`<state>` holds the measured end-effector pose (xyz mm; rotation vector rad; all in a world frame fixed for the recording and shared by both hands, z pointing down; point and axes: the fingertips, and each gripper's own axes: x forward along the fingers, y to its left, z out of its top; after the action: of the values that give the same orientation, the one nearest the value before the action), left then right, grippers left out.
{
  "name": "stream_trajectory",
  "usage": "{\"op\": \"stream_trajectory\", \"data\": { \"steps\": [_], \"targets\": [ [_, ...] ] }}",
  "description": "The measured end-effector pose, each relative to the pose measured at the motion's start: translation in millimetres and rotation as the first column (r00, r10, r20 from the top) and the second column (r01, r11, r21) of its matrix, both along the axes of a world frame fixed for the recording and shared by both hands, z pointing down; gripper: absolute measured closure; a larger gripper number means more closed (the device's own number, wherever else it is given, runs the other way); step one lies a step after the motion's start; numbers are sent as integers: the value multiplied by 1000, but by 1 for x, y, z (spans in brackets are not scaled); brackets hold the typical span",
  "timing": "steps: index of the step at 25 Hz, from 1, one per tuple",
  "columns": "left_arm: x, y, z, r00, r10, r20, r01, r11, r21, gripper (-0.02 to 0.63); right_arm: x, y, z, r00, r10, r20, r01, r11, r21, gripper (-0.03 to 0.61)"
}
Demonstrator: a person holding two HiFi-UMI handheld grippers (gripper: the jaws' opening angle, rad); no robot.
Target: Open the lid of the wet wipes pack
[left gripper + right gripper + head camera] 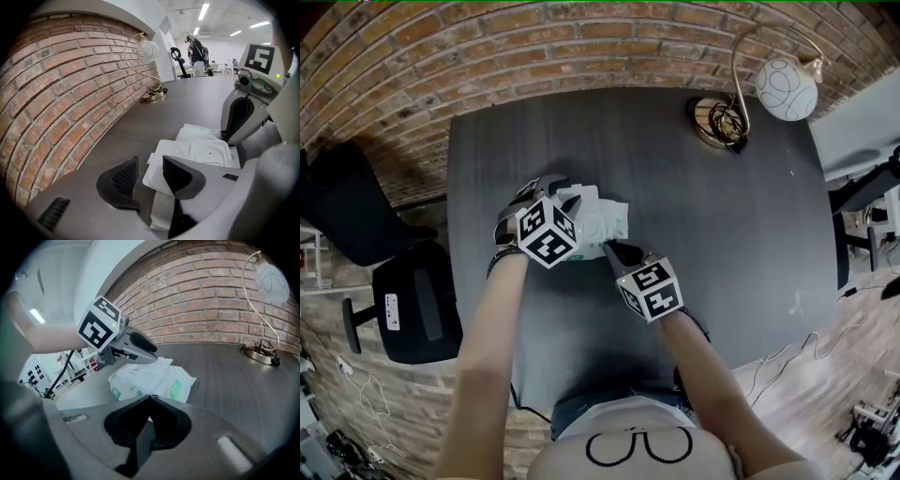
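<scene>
Resting mid-table (722,216), the wet wipes pack (605,220) lies under both tools; its lid (173,149) looks already swung open; best to draw the left gripper (150,158) clear, jaws wide with only the lid's edge loose between them, while the right gripper (150,398), closed, steadies the pack's near end; only the left gripper view shows the raised lid; the head view hides it.
</scene>
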<state>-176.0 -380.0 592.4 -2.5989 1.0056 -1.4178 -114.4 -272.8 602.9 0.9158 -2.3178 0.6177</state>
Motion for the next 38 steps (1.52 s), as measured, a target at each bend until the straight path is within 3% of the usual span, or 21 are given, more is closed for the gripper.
{"op": "stream_trajectory", "data": {
  "steps": [15, 23, 30, 38],
  "targets": [
    [-22, 38, -67, 997, -67, -36, 71, 987, 143, 453, -3, 11, -25, 996, 2, -89, 2, 999, 38, 578],
    [-25, 73, -117, 983, -132, -130, 160, 959, 233, 453, 1, 20, -84, 999, 34, -23, -30, 990, 141, 578],
    [-28, 109, -162, 934, -212, -289, 288, 922, 257, 453, 10, 36, -144, 999, 37, 27, -43, 967, 252, 578],
    [-23, 156, -209, 825, -233, -515, 414, 869, 270, 453, 27, 58, -204, 1000, -1, 29, -11, 917, 400, 580]
  ]
}}
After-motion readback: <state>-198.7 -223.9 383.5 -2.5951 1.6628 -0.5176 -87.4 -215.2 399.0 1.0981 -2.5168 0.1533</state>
